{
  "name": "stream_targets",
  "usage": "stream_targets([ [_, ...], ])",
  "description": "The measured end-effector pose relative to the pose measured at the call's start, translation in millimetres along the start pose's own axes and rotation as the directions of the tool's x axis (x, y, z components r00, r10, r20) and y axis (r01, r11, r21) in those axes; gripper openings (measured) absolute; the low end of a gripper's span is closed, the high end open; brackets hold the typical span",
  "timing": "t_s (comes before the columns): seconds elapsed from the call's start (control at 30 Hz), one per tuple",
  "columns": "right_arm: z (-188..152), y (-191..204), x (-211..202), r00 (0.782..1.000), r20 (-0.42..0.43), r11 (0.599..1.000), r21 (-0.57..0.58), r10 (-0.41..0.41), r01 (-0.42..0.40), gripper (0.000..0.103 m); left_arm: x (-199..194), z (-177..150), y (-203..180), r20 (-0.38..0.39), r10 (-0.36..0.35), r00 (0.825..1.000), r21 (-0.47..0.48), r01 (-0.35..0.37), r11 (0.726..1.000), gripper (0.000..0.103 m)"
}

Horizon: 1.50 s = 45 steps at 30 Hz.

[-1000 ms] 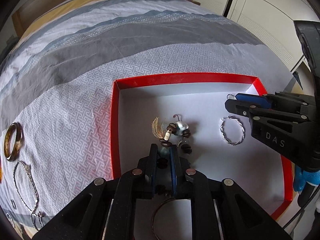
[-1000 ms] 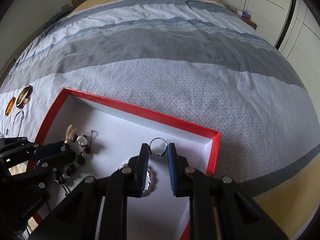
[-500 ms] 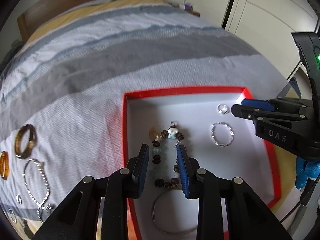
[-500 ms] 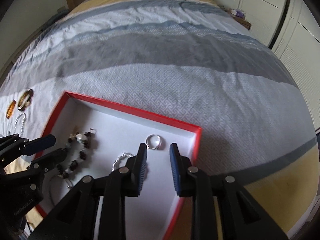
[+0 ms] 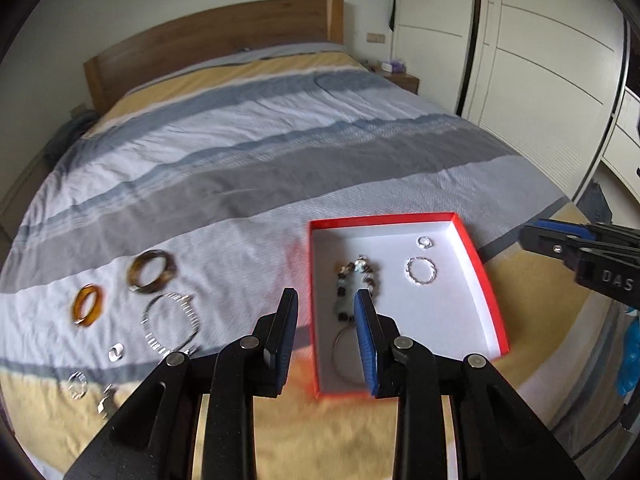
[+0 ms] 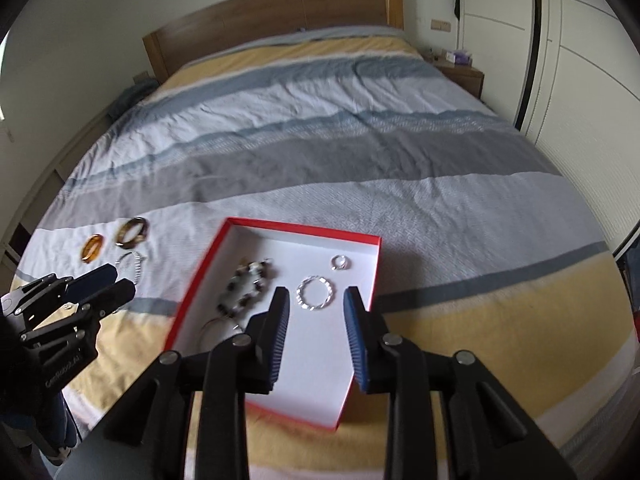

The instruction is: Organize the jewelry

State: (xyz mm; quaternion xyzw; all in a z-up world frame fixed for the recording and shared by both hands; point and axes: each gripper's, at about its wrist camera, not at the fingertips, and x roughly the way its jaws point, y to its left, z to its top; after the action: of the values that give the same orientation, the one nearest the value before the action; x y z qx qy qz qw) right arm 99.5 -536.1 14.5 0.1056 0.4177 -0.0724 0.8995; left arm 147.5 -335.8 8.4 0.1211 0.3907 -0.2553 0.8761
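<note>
A red box (image 5: pixel 486 280) (image 6: pixel 362 292) with a white inside lies on the bed. In it are a beaded bracelet (image 5: pixel 357 280) (image 6: pixel 246 286), a silver twisted bracelet (image 5: pixel 421 271) (image 6: pixel 315 293), a small ring (image 5: pixel 424 242) (image 6: pixel 340 262) and a thin bangle (image 5: pixel 344 354). On the cover left of the box lie a brown bangle (image 5: pixel 151 271) (image 6: pixel 131 233), an amber bangle (image 5: pixel 88 305) (image 6: pixel 92 248), a silver chain bracelet (image 5: pixel 170 322) and small rings (image 5: pixel 116 352). My left gripper (image 5: pixel 326 330) (image 6: pixel 110 284) is open and empty above the box's near left edge. My right gripper (image 6: pixel 314 326) (image 5: pixel 536 232) is open and empty above the box.
The bed has a striped grey, blue and yellow cover and a wooden headboard (image 6: pixel 272 20). White wardrobe doors (image 5: pixel 540 48) stand on the right, with a nightstand (image 6: pixel 460 72) beside the bed.
Both grippers have let go of their pieces, opened wide and pulled up and back from the box. The beaded bracelet and the ring now lie in the box.
</note>
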Motion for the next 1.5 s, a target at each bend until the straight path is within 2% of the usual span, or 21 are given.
stream_targets([
  [0.3, -32, 25, -71, 0.997, 0.069, 0.999, 0.035, 0.019, -0.021, 0.028, -77, -32, 13, 0.051, 0.087, 0.995, -0.001, -0.087, 0.996, 0.03],
  [0.7, -69, 65, -129, 0.991, 0.122, 0.998, 0.022, 0.05, -0.053, 0.028, -171, -72, 40, 0.159, 0.182, 0.97, -0.041, -0.177, 0.983, 0.043],
  [0.8, -78, 76, -142, 0.989, 0.137, 0.998, 0.009, 0.063, -0.065, 0.028, -192, -82, 49, 0.177, 0.211, 0.961, -0.075, -0.201, 0.977, 0.047],
  [1.1, -101, 100, -179, 0.977, 0.187, 0.995, -0.018, 0.099, -0.097, 0.032, -256, -117, 63, 0.25, 0.305, 0.919, -0.154, -0.273, 0.95, 0.055],
  [1.3, -115, 110, -201, 0.967, 0.223, 0.993, -0.043, 0.12, -0.113, 0.033, -284, -135, 68, 0.277, 0.355, 0.893, -0.195, -0.31, 0.931, 0.057],
  [1.5, -122, 112, -217, 0.957, 0.254, 0.99, -0.052, 0.139, -0.13, 0.033, -302, -150, 77, 0.288, 0.391, 0.874, -0.233, -0.332, 0.914, 0.058],
])
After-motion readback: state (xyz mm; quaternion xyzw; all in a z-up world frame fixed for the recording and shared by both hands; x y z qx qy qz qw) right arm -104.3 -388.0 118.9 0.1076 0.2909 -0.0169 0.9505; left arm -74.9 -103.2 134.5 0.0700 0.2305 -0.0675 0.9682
